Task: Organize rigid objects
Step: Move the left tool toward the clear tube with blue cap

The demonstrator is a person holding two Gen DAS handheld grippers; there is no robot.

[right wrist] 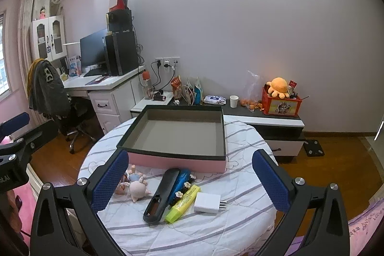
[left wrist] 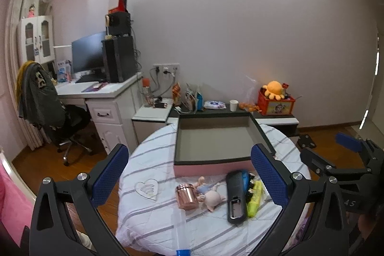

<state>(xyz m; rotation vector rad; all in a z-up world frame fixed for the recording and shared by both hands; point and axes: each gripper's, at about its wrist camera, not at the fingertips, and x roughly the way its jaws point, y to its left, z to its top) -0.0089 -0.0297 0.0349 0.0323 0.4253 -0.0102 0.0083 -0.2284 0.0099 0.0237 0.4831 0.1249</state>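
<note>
An empty tray-like box with pink walls (left wrist: 204,169) (right wrist: 168,161) stands on the round table with its striped cloth (left wrist: 153,215) (right wrist: 216,227). In front of the box lie a rose-gold cylinder (left wrist: 186,196), a pig doll (left wrist: 212,199) (right wrist: 136,188), a black case (left wrist: 236,196) (right wrist: 162,193), a blue item (right wrist: 181,184), a yellow highlighter (left wrist: 255,198) (right wrist: 183,200) and a white charger plug (right wrist: 207,202). My left gripper (left wrist: 190,174) hovers open above them, holding nothing. My right gripper (right wrist: 192,181) is open too, beside it on the right.
Behind the table runs a low cabinet (right wrist: 276,121) with snack bags, a paper cup (right wrist: 234,101) and a red toy box (right wrist: 280,104). A desk with a monitor (left wrist: 88,54) and an office chair (left wrist: 48,102) stand at the left. Around the table is wooden floor.
</note>
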